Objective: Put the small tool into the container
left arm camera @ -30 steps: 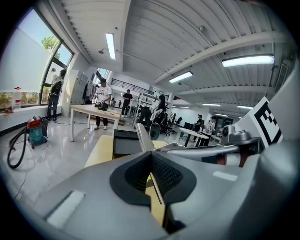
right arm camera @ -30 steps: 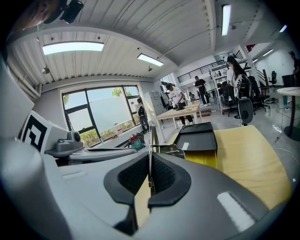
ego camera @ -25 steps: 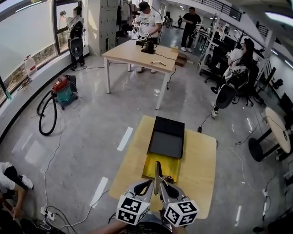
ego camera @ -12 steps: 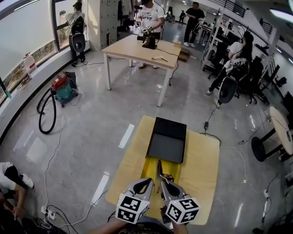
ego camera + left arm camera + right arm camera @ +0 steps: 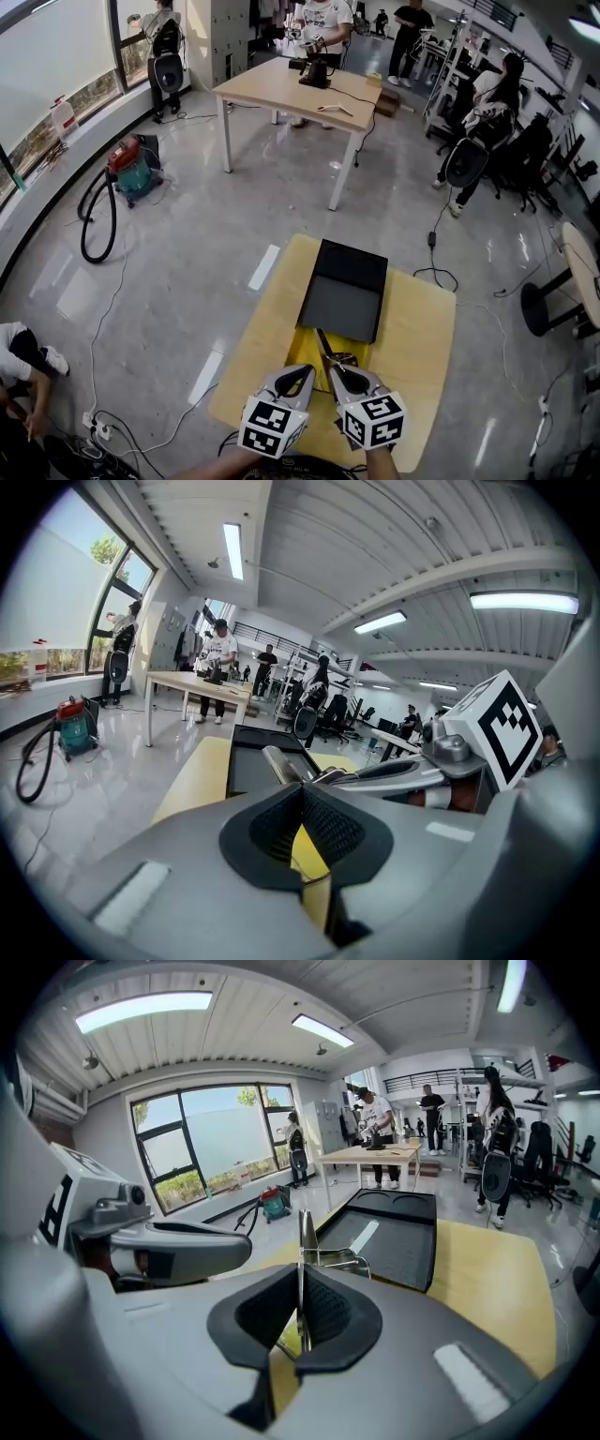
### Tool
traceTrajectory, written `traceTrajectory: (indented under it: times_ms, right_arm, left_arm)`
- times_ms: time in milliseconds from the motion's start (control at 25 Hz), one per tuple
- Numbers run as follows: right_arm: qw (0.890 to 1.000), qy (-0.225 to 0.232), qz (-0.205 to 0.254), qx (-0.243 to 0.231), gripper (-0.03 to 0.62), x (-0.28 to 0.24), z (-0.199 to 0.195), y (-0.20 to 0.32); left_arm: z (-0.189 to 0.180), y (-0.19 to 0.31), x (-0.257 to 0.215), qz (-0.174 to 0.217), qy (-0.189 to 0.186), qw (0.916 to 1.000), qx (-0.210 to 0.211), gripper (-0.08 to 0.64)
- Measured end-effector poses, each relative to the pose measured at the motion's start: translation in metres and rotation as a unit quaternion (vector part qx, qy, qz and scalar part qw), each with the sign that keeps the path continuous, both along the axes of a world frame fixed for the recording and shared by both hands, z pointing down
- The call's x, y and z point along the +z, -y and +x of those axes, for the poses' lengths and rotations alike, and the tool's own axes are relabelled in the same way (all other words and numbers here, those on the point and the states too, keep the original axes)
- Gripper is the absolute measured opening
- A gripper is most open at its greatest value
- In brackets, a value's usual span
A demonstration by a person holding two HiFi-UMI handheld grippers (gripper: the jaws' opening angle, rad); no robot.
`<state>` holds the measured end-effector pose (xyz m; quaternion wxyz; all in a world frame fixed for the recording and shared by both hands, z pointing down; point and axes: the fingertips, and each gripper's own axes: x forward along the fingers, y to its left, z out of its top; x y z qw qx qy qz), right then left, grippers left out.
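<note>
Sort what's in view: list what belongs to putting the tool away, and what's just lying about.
For the job:
- tool, clamped in the right gripper
- black container
- yellow table that holds the container

Lying about:
- vacuum and its hose on the floor
- far table
- office chair

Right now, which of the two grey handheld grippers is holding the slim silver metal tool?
The right gripper: its jaws pinch the slim silver metal tool between the pads. The left gripper is shut with nothing between its pads.
</note>
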<state>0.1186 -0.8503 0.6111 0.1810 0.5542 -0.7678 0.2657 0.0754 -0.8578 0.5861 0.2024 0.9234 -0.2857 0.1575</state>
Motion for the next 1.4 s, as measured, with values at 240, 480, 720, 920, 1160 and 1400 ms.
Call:
traceTrajectory:
  times_ms: [240,480,720,920,1160,1400]
  right_arm:
    - [0.998,-0.022,-0.032,-0.038,0.008,0.046,-0.005,0.044]
    - [0.997,-0.002,-0.068,-0.045,0.009,0.075,0.014,0.079]
    - [0.993,0.005,-0.103,-0.05,0.009,0.116,0.034,0.098]
    - [0.993,0.023,-0.108,-0.052,0.009,0.129,0.048,0.115]
    - [0.991,0.04,-0.111,-0.058,0.011,0.13,0.048,0.114]
    - [0.991,0.038,-0.112,-0.068,0.014,0.133,0.042,0.119]
  left_arm:
    - [-0.006,0.04,0.032,-0.009,0.008,0.9999,-0.009,0.005]
    - [0.01,0.074,0.046,-0.016,0.015,0.9996,-0.017,0.005]
    - [0.031,0.092,0.066,-0.02,0.021,0.9994,-0.019,0.005]
    - [0.05,0.106,0.074,-0.019,0.022,0.9994,-0.019,0.005]
    - [0.053,0.099,0.071,-0.018,0.023,0.9994,-0.017,0.005]
    - [0.045,0.098,0.066,-0.02,0.025,0.9993,-0.02,0.005]
